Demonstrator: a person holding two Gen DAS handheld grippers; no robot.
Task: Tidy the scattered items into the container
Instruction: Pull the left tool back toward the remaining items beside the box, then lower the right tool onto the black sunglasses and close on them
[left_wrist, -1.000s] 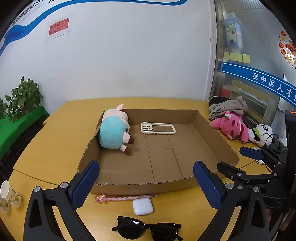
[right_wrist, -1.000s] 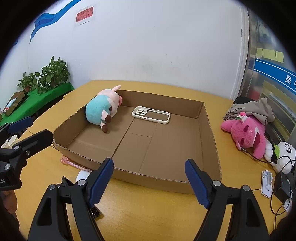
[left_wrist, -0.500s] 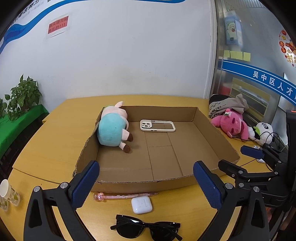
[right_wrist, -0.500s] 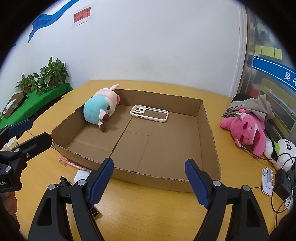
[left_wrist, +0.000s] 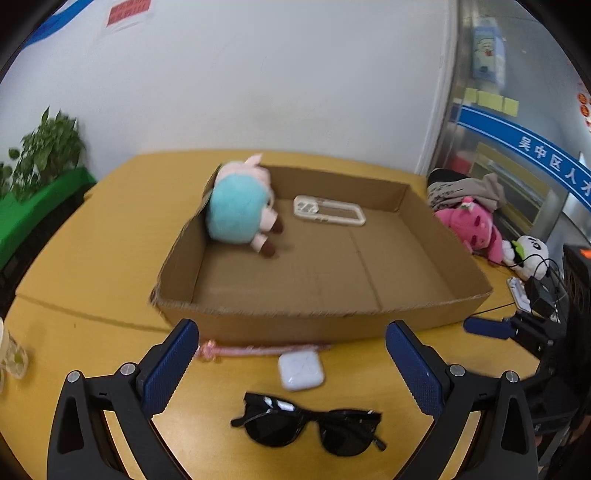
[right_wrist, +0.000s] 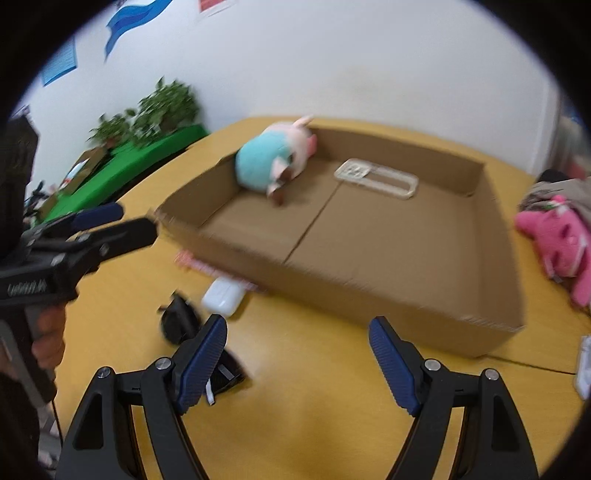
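On the worktop (left_wrist: 92, 236), a shallow cardboard box (left_wrist: 325, 321) is seen lying open-topped at the centre of the left wrist view, its near wall running across just beyond the fingertips. Inside the box, a teal and pink plush (left_wrist: 240, 206) is propped in the corner at 11 o'clock, leaning against the left wall, and a white phone case (left_wrist: 328, 214) lies flat on the floor of the box toward 12 o'clock, apart from the plush. Outside the box, at 3 o'clock, a pink plush (left_wrist: 472, 229) and a panda toy (left_wrist: 530, 251) are found against a heap of cloth. Black sunglasses (left_wrist: 310, 424) lie folded open on the worktop at 6 o'clock, between the two fingers of the left tool (left_wrist: 295, 369), whose fingers are spread wide with nothing held. A pink pen (left_wrist: 258, 349) lies along the foot of the near wall, touching or just beside it. A white earbud case (left_wrist: 301, 371) rests just in front of the pen, between it and the sunglasses.

In the right wrist view, which is blurred, the right tool (right_wrist: 297, 362) is likewise spread wide and empty above bare worktop. The sunglasses (right_wrist: 181, 321) are partly hidden behind its left finger, and the earbud case (right_wrist: 223, 297) sits at 10 o'clock from the fingertips, near the box (right_wrist: 369, 291).
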